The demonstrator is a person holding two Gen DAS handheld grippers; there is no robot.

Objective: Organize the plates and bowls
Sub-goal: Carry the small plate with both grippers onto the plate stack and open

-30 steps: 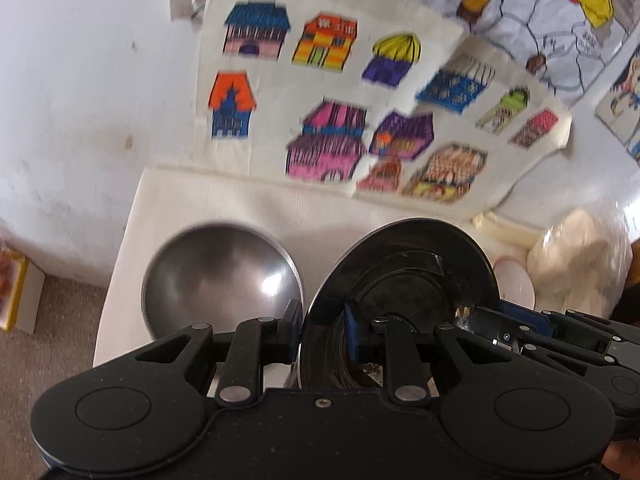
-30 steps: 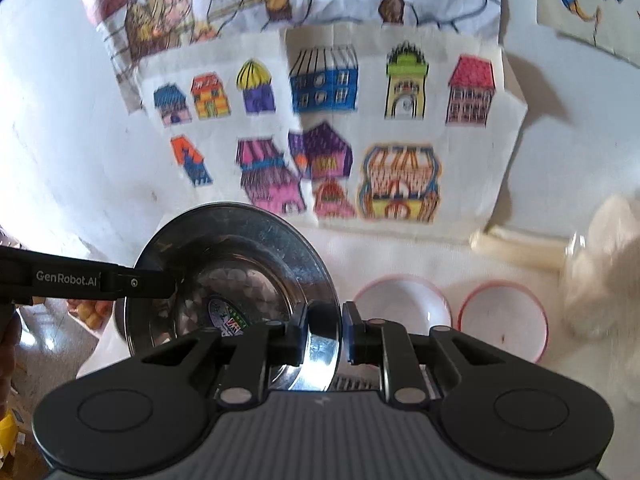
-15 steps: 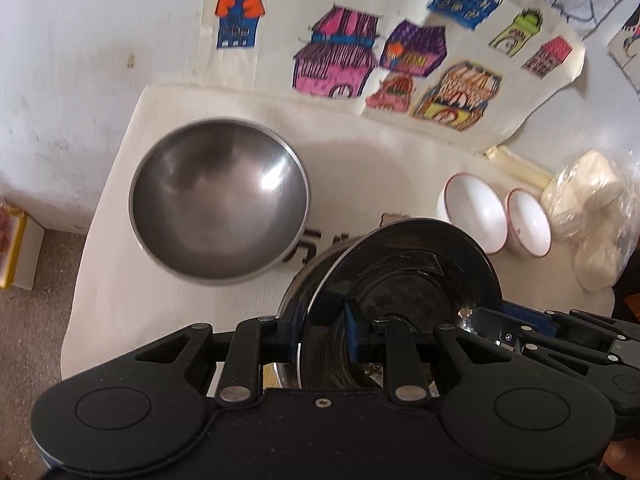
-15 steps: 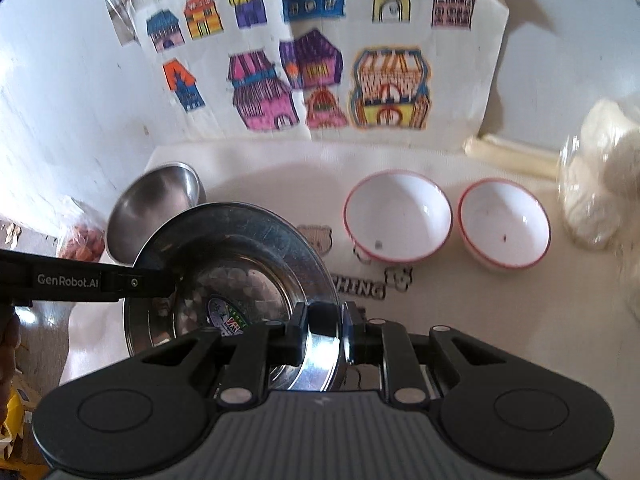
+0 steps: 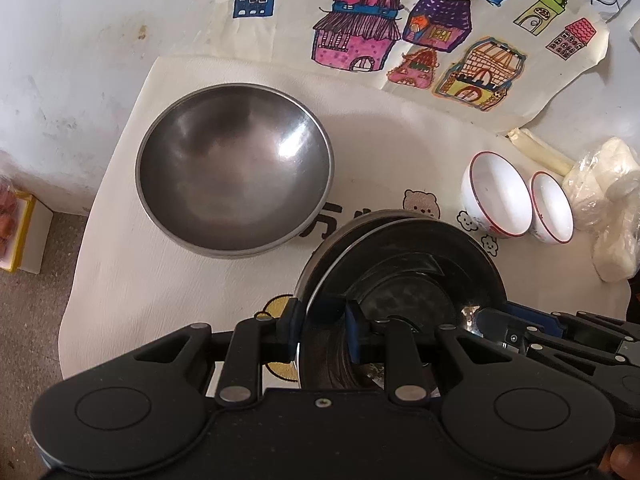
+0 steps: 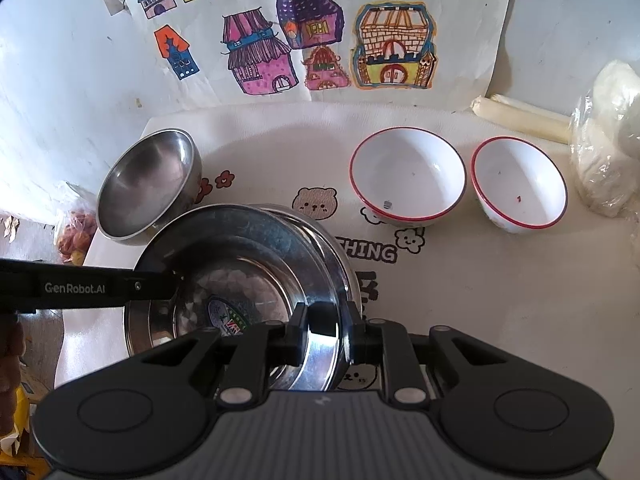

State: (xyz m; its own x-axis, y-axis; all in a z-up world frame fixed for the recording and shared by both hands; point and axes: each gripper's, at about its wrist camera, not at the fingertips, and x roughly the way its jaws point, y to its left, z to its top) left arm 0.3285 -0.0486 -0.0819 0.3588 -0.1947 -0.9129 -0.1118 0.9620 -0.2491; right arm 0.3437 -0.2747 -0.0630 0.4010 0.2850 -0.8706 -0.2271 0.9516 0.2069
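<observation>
Plate: steel plate [image 6: 240,268] held by both grippers, low over the cloth, front-centre; a second steel rim [image 6: 340,264] shows just under/behind it, prob. another plate in a stack, can't tell if touching.
L gripper [image 5: 322,330]: jaws nearly closed, pinching the plate's left rim.
R gripper [image 6: 324,328]: same, clamped on the near-right rim.
Why two grips: opposite edges keep a thin, slick plate level; judged, being set onto the stack.
Steel bowl [image 5: 234,170]: upright, left-back, near the plate, apart.
White bowls [image 6: 408,176], [image 6: 520,184]: side by side, right-back, not nested yet; likely next.
Edges: cloth [image 6: 500,300] ends close on the left, with a drop to the floor; wall w/ drawings [image 6: 320,32] behind.
Room: bare cloth front-right; bag [image 6: 608,140] crowds the far right.
</observation>
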